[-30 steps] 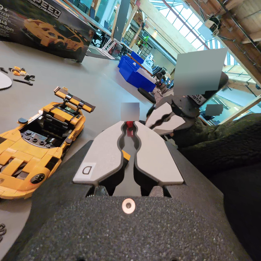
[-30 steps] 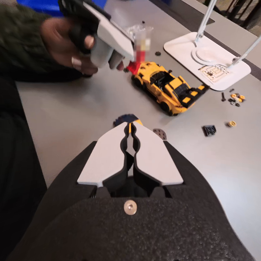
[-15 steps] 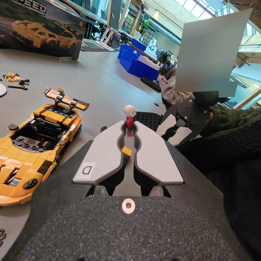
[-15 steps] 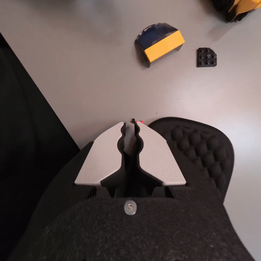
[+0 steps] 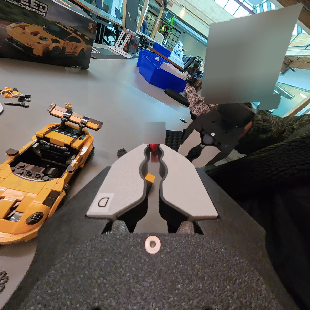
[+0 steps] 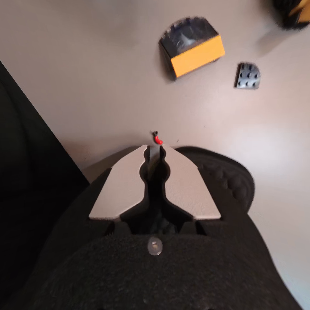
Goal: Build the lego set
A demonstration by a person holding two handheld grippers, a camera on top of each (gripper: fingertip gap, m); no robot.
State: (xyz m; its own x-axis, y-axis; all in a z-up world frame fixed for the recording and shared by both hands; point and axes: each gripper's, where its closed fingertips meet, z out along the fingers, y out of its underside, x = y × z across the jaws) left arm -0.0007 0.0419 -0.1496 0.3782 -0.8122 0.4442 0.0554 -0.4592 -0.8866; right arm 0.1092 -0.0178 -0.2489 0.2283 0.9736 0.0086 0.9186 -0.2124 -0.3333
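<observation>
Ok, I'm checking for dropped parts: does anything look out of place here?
Yes. A tiny red arm lies loose on the table just beyond the right gripper's tips, while the left gripper grips a red minifigure. It may belong on that figure; its shoulders are hidden.

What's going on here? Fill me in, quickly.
A person is building a yellow lego car with two handheld grippers. The left gripper is shut on a red minifigure beside the open-topped car. The right gripper, jaws slightly apart, points down at a tiny red arm piece lying on the table, with a loose roof piece beyond it.
</observation>
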